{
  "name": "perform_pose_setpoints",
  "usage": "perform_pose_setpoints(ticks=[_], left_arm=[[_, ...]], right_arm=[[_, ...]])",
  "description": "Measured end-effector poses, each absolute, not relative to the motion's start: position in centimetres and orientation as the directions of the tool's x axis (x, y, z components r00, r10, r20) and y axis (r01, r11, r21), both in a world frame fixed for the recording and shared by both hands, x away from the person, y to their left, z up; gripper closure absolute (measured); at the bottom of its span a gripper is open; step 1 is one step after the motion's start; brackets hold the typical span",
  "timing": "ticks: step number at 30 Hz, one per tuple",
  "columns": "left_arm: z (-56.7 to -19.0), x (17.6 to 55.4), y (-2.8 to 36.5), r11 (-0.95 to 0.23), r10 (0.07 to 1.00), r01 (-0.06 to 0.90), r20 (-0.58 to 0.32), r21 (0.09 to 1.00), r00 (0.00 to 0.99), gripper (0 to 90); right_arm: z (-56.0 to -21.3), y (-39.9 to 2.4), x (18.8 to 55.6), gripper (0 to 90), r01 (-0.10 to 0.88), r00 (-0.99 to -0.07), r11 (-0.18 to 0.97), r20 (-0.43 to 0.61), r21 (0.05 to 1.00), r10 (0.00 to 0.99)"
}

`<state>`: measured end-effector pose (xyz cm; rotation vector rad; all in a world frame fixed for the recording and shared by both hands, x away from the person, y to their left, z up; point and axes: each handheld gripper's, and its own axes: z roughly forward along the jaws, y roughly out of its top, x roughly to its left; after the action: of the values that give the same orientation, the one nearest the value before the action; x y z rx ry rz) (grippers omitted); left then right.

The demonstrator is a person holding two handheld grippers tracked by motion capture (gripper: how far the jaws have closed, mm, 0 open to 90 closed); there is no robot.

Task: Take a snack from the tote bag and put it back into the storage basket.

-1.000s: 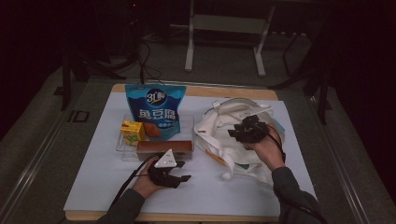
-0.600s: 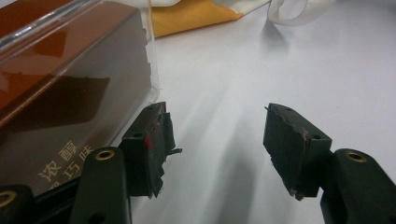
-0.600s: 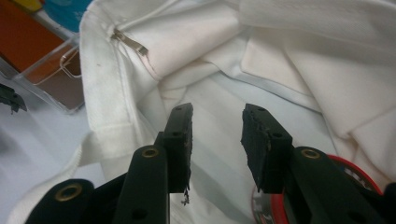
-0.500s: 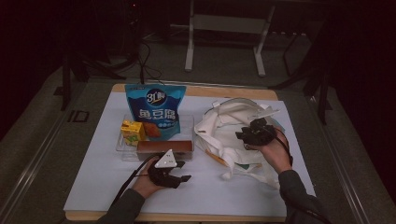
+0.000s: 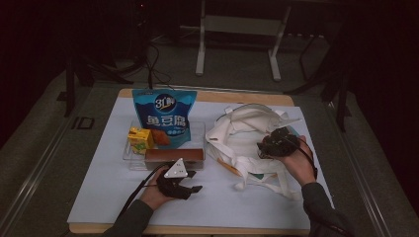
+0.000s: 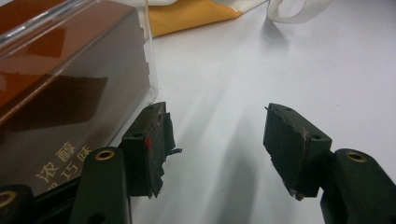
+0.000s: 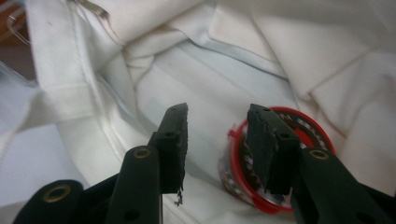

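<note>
- Near the right edge of the counter [image 5: 99,197], the right claw [image 7: 217,149] is down inside the white cloth bag [image 5: 247,133]. Its jaws have just been opening and stand apart with nothing between them. A round tub with a red rim [image 7: 280,158] sits in the bag, just behind the right-hand jaw.
- That jaw could bump the tub and tip it over, because it is so close.
- When the right claw comes out, a jaw could catch a fold or the strap [image 7: 60,88] and drag the whole bag, since the cloth is soft and loose.
- Near the front edge of the counter, the left claw [image 6: 215,144] rests with its jaws apart, holding nothing. One jaw is just beside the clear tray [image 6: 148,70] with the brown chocolate box [image 6: 70,93]. A small push could slide the tray.
- The blue snack pouch [image 5: 165,116] leans up at the back and could flop if the tray moves.
</note>
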<state>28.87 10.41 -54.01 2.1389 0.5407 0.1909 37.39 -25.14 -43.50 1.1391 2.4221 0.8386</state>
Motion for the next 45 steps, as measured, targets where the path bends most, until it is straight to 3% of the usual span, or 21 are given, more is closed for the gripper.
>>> perform_pose_setpoints(ticks=[13,20,23,27,30,45], left_arm=[[-54.0,28.8,10.4,-0.507,0.447,0.308,-0.060,0.805,0.893,40.1],[-54.0,28.8,10.4,-0.507,0.447,0.307,-0.060,0.806,0.893,39.9],[-54.0,28.8,10.4,-0.507,0.447,0.307,-0.059,0.806,0.893,39.9],[-54.0,28.8,10.4,-0.507,0.448,0.308,-0.059,0.805,0.892,39.4],[-54.0,28.8,10.3,-0.508,0.448,0.308,-0.059,0.805,0.892,39.3],[-54.0,28.8,10.3,-0.509,0.447,0.306,-0.057,0.805,0.893,39.3]], right_arm=[[-43.5,-27.0,37.3,50.4,0.610,-0.577,0.509,-0.100,0.607,0.811],[-43.6,-28.1,37.0,52.6,0.613,-0.580,0.518,-0.106,0.597,0.808],[-43.8,-28.6,36.6,59.2,0.613,-0.584,0.521,-0.103,0.594,0.805],[-44.0,-29.4,36.0,79.9,0.606,-0.605,0.544,-0.107,0.580,0.789],[-44.3,-29.7,35.8,89.5,0.611,-0.606,0.562,-0.126,0.557,0.785],[-45.6,-28.8,36.4,90.0,0.627,-0.621,0.598,-0.142,0.499,0.771]])
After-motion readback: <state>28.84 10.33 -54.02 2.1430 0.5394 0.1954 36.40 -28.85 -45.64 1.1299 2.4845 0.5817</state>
